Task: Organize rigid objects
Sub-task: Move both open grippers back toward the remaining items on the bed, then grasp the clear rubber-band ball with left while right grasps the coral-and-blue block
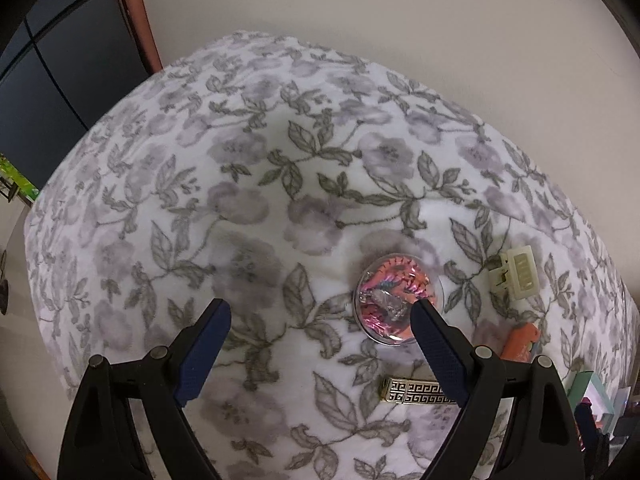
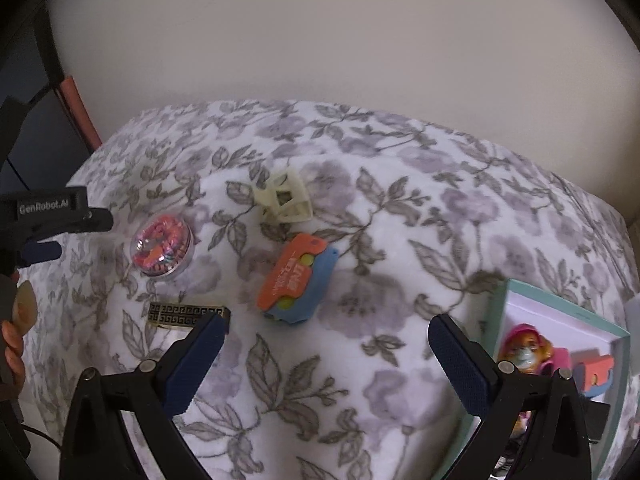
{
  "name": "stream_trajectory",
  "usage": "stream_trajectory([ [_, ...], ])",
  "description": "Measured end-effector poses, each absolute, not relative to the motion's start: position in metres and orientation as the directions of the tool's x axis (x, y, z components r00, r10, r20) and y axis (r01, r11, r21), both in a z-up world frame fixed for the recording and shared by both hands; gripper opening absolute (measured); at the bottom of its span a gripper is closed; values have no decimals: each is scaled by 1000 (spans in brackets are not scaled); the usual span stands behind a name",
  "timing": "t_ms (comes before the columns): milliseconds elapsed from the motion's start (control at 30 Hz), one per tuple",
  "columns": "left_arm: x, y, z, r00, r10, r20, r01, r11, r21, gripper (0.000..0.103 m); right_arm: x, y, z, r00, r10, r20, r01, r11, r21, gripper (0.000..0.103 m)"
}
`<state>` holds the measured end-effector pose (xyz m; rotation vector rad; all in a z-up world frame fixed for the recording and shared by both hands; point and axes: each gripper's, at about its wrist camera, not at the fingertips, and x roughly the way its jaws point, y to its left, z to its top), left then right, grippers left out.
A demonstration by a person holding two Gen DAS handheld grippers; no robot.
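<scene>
Both tools, left tool (image 1: 320,320) and right tool (image 2: 326,334), gape empty. The round clear case (image 1: 398,300) beside the left tool's right finger looks light, stiff, slick; best gripped across its rim.

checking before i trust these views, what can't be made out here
- Left wrist view: the gold-patterned bar has its right end hidden behind a finger of the left hand-held gripper.
- Left wrist view: the orange toy is mostly hidden by the same finger.
- Right wrist view: the teal box is cut off by the right hand-held gripper and the frame edge.
</scene>
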<state>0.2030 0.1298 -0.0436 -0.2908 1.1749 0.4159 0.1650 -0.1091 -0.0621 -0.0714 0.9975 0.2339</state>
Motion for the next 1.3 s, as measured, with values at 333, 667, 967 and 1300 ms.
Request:
stream_trajectory([
  [333,222,123,-72,318,138,-938,-426,905,-11,91,181,-92,-91,496,145,-856,-237,971,27,103],
  [667,228,111,-85,304,69,-950,-384,921,-56,91,196,-82,-107,493,127,-861,-223,975,16,103],
  [967,232,106,-89,331,45,-943,-364,928,-83,91,213,-80,-119,489,100,-866,-193,981,4,100],
  [1300,236,97,-97,380,55,-923,-342,936,-86,91,216,-75,-115,497,91,-863,-200,980,-13,75],
])
